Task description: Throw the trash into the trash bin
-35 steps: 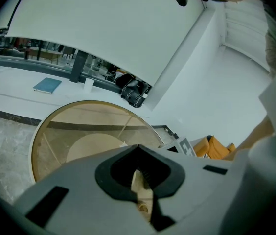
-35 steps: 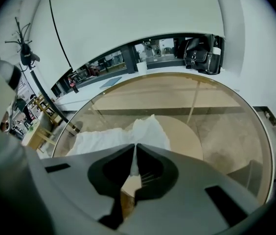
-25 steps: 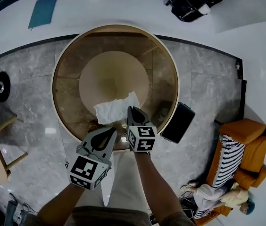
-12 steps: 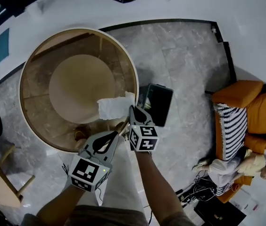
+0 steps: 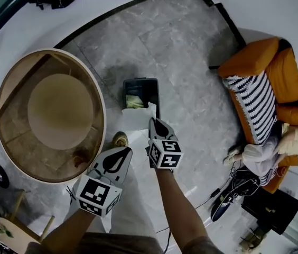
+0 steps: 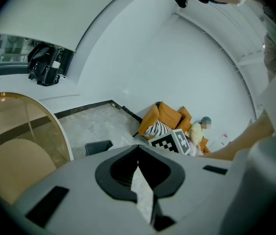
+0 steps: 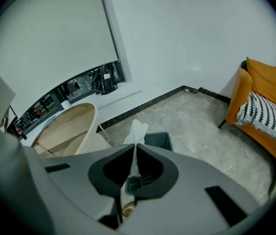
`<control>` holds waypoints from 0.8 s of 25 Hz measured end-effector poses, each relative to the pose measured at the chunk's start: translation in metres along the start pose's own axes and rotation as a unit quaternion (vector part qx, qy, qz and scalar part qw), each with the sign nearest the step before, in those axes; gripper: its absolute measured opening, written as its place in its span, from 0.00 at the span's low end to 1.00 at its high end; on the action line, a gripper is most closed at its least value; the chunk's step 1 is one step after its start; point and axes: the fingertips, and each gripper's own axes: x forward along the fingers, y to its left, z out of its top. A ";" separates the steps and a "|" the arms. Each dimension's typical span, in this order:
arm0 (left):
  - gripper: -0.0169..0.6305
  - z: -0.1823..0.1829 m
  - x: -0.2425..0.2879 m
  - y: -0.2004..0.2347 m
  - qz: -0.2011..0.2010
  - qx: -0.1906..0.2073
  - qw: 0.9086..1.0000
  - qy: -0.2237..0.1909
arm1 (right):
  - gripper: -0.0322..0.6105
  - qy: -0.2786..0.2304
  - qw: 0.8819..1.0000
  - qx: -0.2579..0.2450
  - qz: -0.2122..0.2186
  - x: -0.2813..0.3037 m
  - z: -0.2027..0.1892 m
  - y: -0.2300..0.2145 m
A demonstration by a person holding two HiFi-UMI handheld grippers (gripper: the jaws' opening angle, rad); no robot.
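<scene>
Tissue (image 5: pixel 137 119) is hanging in the air on the head view, bunched at the tip of the right gripper (image 5: pixel 152 121) and sitting just short of the dark trash bin (image 5: pixel 150 93) on the stone floor. The round glass surface (image 5: pixel 17 142) is lying off to the left. The left gripper (image 5: pixel 126 150) is hovering beside the right one, a little lower in the picture.

On the left gripper view, the left gripper (image 6: pixel 138 148) is showing its jaws pressed together on a white strip (image 6: pixel 142 192). I am not managing to tell whether that strip belongs to the same tissue. The bin (image 6: pixel 98 146) is peeking out beyond the jaws.

On the right gripper view, the right gripper (image 7: pixel 134 145) is pinching the tissue (image 7: pixel 137 131) tight, its edge sticking up past the tips, with the bin (image 7: pixel 158 141) right behind.

I am reading this as the carry, nearly over. Next I am needing both tips above the bin's opening before spreading the jaws.
</scene>
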 end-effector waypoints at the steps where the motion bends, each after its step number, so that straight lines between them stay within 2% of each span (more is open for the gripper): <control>1: 0.05 0.000 0.007 -0.005 -0.002 0.002 1.000 0.004 | 0.08 0.000 1.000 0.005 -0.004 -0.002 -0.003 -0.010; 7: 0.05 -0.007 0.034 -0.016 -0.006 0.005 1.000 0.023 | 0.08 0.006 1.000 0.017 -0.012 -0.002 -0.016 -0.044; 14: 0.05 -0.018 0.045 -0.006 0.010 -0.007 0.999 0.036 | 0.08 0.012 1.000 0.015 0.003 0.020 -0.027 -0.051; 20: 0.05 -0.040 0.053 0.011 0.028 -0.027 0.998 0.052 | 0.08 0.031 0.999 0.011 0.017 0.052 -0.052 -0.054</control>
